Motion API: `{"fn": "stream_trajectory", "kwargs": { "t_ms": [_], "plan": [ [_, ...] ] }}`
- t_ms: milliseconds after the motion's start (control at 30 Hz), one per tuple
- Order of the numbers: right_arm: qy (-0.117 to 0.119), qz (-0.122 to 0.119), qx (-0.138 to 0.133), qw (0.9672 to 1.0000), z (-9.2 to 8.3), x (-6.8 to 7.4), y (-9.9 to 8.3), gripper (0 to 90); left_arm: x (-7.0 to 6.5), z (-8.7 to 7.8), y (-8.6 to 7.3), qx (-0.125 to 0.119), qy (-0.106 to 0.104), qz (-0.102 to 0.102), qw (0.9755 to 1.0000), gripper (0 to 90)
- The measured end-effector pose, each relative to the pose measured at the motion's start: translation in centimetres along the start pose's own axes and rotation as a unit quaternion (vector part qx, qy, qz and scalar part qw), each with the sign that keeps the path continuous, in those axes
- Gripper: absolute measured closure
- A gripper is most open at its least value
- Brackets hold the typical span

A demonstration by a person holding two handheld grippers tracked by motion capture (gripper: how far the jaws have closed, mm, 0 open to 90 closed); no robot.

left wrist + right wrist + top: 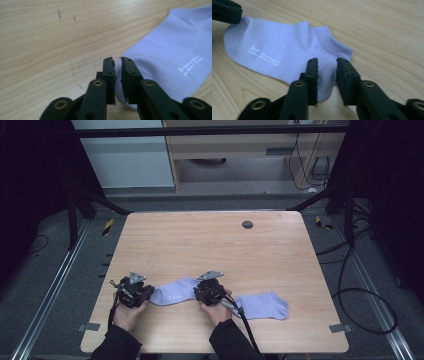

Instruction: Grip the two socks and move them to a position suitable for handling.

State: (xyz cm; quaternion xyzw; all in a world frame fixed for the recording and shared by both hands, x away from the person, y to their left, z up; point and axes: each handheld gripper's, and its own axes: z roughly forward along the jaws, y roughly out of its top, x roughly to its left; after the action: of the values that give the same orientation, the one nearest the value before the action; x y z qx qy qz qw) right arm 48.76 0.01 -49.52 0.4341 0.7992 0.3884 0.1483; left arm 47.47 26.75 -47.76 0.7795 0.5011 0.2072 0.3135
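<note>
The left claw (118,60) hangs over the toe end of a lilac sock (172,55), its jaws a narrow gap apart and gripping nothing. The right claw (327,61) stands released over the same sock's cuff end, fabric lying flat beneath it. A second lilac sock (262,305) lies just right of that claw on the wooden surface (210,240)
</note>
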Motion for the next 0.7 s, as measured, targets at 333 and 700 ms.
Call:
{"fn": "stream_trajectory", "kwargs": {
  "t_ms": [333,700],
  "plan": [
    [0.000,0.008,-0.037,0.9993,-3.5,-2.1,0.8,54.0,-0.4,-2.0,0.8,-0.047,-0.016,-0.026,0.9985,61.9],
    [-0.028,0.008,-0.046,0.9985,-9.0,-6.7,-0.4,45.1,-3.5,-2.6,2.4,-0.050,-0.050,0.000,0.9975,50.3]
  ]
}}
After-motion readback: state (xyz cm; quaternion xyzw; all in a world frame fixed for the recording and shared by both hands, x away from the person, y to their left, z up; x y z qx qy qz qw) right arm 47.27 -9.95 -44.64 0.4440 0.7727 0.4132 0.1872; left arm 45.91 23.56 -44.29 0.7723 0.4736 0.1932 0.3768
